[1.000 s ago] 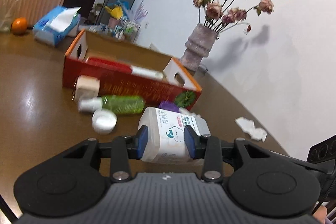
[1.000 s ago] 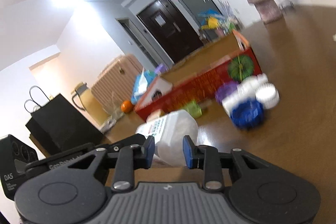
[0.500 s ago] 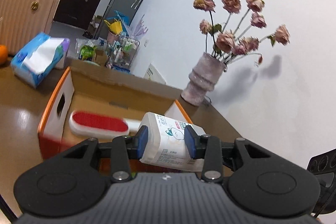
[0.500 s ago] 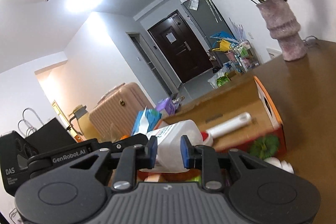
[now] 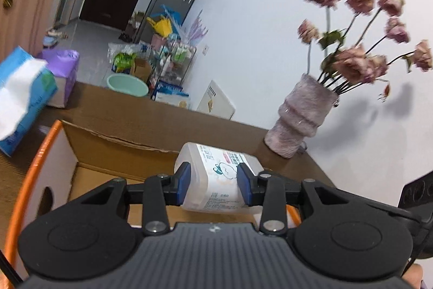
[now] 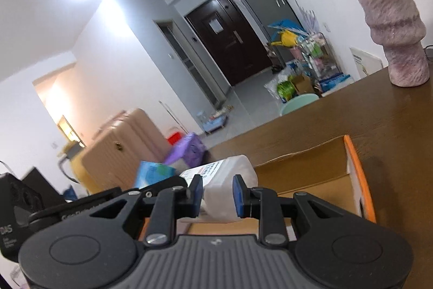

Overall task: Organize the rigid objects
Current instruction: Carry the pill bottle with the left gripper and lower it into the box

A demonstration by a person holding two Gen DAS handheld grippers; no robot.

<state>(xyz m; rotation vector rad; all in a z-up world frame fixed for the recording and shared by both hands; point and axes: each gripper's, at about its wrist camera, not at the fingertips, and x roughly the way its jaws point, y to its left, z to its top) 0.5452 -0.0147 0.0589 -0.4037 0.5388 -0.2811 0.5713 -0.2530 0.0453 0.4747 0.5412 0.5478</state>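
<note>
Both grippers hold one white plastic bottle with a printed label, lying sideways in the air. My left gripper is shut on it, blue pads pressing either side. My right gripper is shut on the same bottle from the other end. The bottle hangs over the open cardboard box with orange edges; its brown inside wall shows behind the bottle in the right wrist view. The left gripper's body appears at the left of that view.
A pink-grey vase of dried roses stands on the brown table past the box's far right corner. A blue tissue pack lies left of the box. A pink suitcase and floor clutter stand beyond the table.
Both grippers carried the bottle from above the table, forward over the loose items and over the box. The red brush inside the box has dropped out of sight below the grippers.
</note>
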